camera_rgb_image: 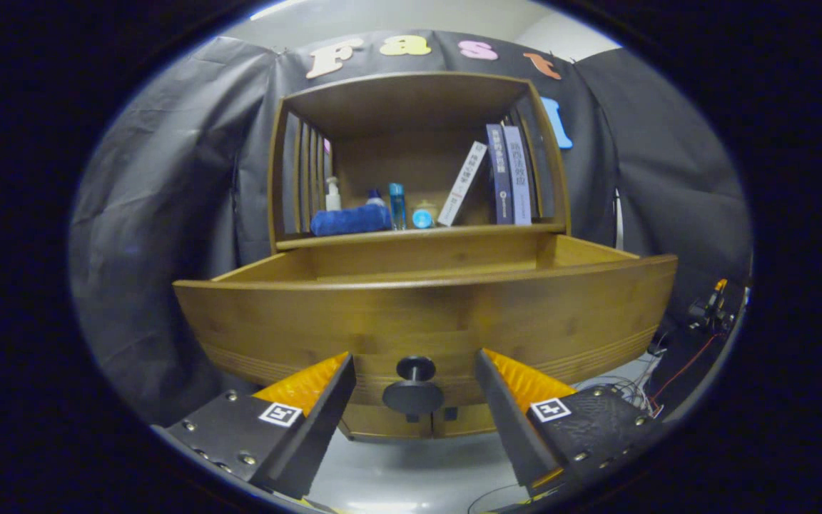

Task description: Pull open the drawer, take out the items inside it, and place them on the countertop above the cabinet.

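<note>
We see a wooden cabinet (418, 178) whose countertop (418, 235) carries a rolled blue cloth (350, 220), small bottles (397, 205) and books (509, 175). Below, the drawer (425, 314) is pulled out toward us, its front running left to right. Our gripper (414, 364) is spread wide, fingers either side of the round knob (414, 389), not touching it.

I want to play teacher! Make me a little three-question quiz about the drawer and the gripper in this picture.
1. True or false: the drawer is pulled out.
2. What sits between the gripper fingers? A) the round knob B) a book C) the blue cloth
3. Fill in: the gripper's fingers are ____, not touching the knob.

Key: 1 true; 2 A; 3 open
</note>
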{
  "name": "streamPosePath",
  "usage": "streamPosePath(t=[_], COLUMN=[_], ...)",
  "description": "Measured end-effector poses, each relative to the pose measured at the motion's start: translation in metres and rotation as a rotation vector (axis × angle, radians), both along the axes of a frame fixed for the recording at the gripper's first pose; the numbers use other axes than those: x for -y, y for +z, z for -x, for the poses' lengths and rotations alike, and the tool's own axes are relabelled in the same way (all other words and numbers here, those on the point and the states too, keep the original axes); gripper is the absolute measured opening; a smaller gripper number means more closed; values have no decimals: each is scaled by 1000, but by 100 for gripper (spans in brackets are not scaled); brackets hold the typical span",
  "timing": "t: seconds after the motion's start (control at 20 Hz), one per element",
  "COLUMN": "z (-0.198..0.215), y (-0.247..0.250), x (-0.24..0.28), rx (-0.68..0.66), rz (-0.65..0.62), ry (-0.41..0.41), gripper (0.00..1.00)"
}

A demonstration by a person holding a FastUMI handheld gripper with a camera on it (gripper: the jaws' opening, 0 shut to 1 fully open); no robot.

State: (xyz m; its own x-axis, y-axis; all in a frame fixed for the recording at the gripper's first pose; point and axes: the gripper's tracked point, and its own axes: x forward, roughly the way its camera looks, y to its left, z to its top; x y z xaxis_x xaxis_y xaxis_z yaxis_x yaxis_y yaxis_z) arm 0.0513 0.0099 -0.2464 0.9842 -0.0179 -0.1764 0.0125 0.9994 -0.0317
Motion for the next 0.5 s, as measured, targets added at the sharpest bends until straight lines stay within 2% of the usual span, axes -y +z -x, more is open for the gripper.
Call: streamPosePath(t=[0.2, 0.5], z=[-10, -30], y=[-17, -11], x=[-2, -1], rx=[-37, -21], rz=[-83, -63], ry=[30, 38], gripper=[99, 99])
